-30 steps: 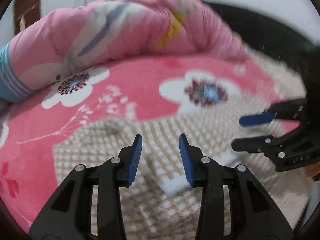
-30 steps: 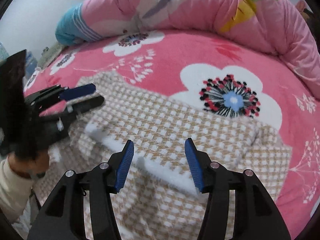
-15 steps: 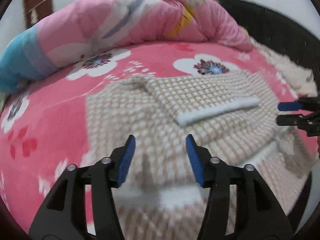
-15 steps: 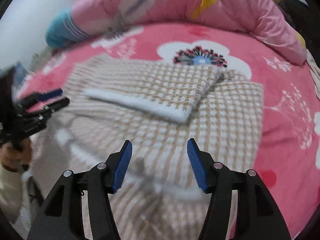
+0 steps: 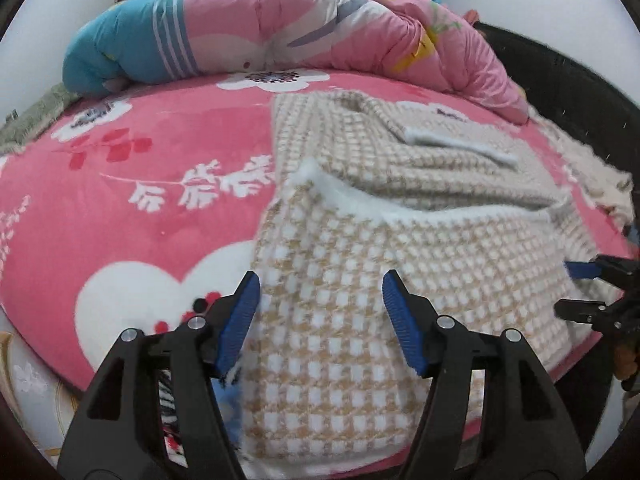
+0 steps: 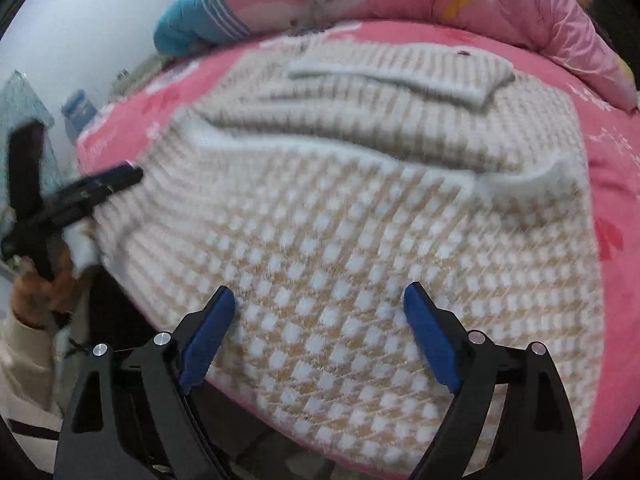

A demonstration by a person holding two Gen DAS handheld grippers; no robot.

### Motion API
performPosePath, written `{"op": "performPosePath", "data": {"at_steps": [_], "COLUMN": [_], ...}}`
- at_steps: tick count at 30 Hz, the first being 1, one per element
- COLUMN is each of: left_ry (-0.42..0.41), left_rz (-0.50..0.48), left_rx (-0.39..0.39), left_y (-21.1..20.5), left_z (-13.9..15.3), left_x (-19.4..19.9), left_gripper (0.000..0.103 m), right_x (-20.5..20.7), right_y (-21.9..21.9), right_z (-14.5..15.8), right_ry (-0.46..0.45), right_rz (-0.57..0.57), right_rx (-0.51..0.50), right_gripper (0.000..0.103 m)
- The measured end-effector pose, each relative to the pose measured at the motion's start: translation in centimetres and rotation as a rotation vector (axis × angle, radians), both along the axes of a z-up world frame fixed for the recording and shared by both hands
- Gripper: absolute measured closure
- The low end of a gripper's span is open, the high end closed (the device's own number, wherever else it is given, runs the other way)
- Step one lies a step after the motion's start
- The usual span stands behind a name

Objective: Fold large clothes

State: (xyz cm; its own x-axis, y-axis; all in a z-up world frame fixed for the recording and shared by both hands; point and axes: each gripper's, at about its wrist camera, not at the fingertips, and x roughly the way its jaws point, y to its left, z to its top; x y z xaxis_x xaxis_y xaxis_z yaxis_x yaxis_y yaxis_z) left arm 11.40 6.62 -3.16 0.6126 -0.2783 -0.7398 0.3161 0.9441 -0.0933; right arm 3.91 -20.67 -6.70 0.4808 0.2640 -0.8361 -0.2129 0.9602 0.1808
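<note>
- Our left gripper [image 5: 320,312] hangs above the sweater [image 5: 400,248], fingers parted, gripping nothing.
- Our right gripper [image 6: 320,328] has just been widening, its fingers spread over the sweater's near hem, empty.
- The sweater lies partly folded on the bed [image 5: 140,168].

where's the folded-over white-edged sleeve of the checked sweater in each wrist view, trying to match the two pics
Left wrist view: the sleeve lies upper right of centre, its white cuff slanting down to the right across the checked sweater.
Right wrist view: the sleeve lies near the top centre, cuff edge running left to right; blurred.
Shared landmark: the blue striped end of the pink quilt, at upper left in both.
</note>
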Motion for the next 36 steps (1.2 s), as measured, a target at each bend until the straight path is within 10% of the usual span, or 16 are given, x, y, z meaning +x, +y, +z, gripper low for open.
{"op": "performPosePath", "data": {"at_steps": [9,16,32,36], "left_ry": [0.025,0.064,0.203,0.158], "left_rz": [-0.016,-0.146,-0.216,-0.19], "left_rx": [-0.06,-0.265,-0.221,0.012], "left_y": [0.8,2.1,0.0,-2.3], "left_z": [-0.5,0.3,-1.2,-1.6], "left_x": [4.5,4.4,8.6,6.8], "left_gripper": [0.078,0.079,0.069,0.068], "right_x": [0.0,0.1,0.2,0.1], "right_y": [-0.5,-0.4,-0.3,-0.5], "right_z": [-0.1,-0.1,-0.2,-0.3], "right_ry": [0.02,0.021,0.016,0.01], "right_rz": [-0.014,-0.015,-0.013,-0.015], "right_rx": [0.039,0.041,0.043,0.052], "right_gripper": [0.018,0.018,0.018,0.018]}}
